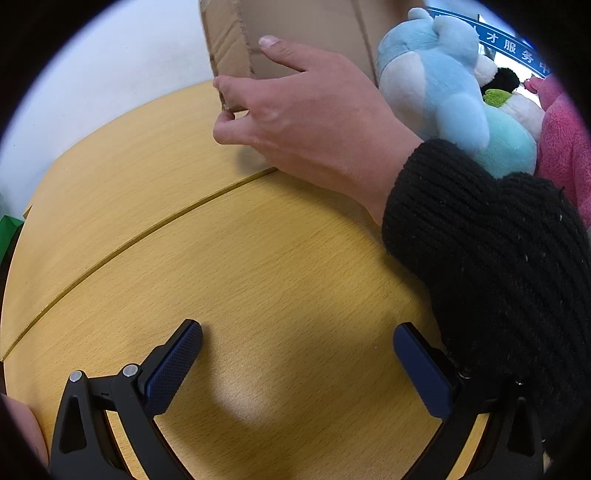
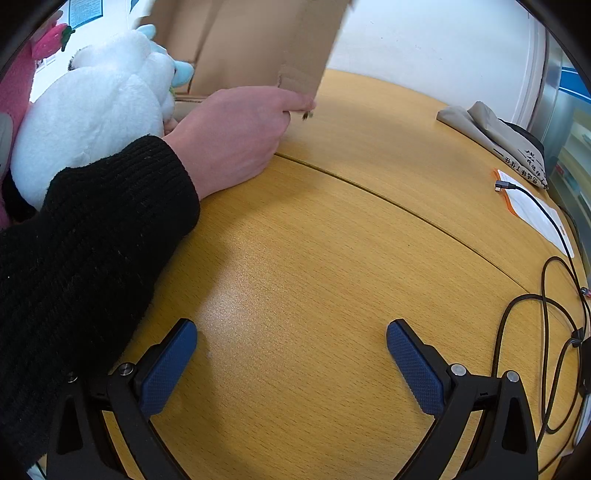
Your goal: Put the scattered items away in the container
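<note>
A brown cardboard box (image 1: 295,26) stands at the far side of the wooden table (image 1: 221,258); it also shows in the right wrist view (image 2: 258,40). A bare hand (image 1: 306,114) in a black sleeve grips the box's flap; the same hand (image 2: 236,133) shows in the right wrist view. Plush toys lie beside the box: a light blue one (image 1: 443,85), a pink one (image 1: 565,147) and a white one (image 2: 96,110). My left gripper (image 1: 297,343) is open and empty low over the table. My right gripper (image 2: 291,341) is open and empty too.
A folded beige cloth bag (image 2: 491,133) lies at the far right of the table. A white and orange paper (image 2: 535,210) and black cables (image 2: 554,295) lie along the right edge. A seam (image 2: 388,199) runs across the tabletop.
</note>
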